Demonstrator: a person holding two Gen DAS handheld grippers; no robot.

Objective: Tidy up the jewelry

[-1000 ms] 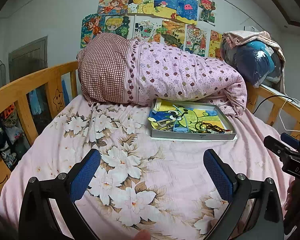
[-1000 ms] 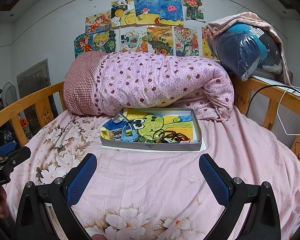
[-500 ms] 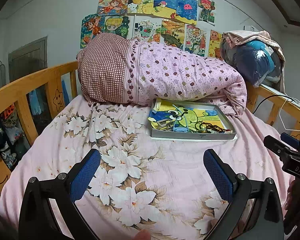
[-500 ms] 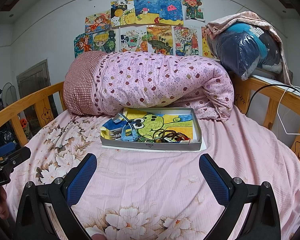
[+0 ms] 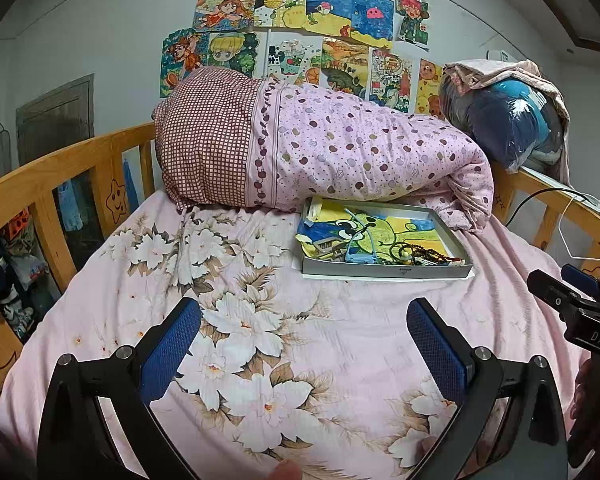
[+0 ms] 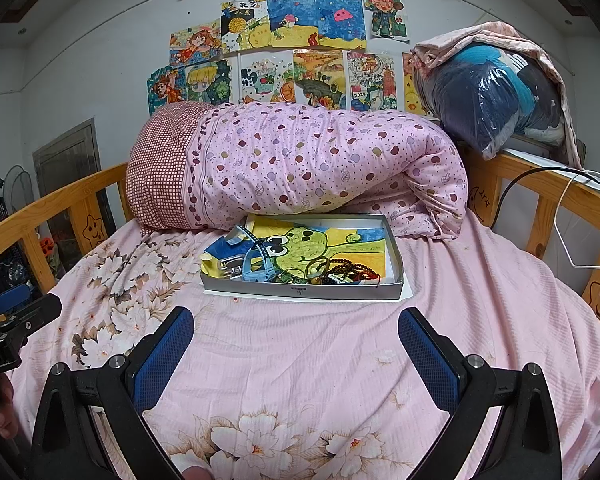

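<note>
A shallow grey box lined with a cartoon frog picture lies on the pink bedsheet in front of a rolled quilt. In its near part sit a tangle of dark bead bracelets, a light blue watch-like strap and a metal clip. My left gripper is open and empty, well short of the box and to its left. My right gripper is open and empty too, centred just in front of the box. Each gripper shows at the edge of the other's view.
A rolled pink dotted quilt lies right behind the box. Wooden bed rails run along both sides. A plastic-wrapped bundle rests at the back right, with a cable and white wire hanger on the right rail.
</note>
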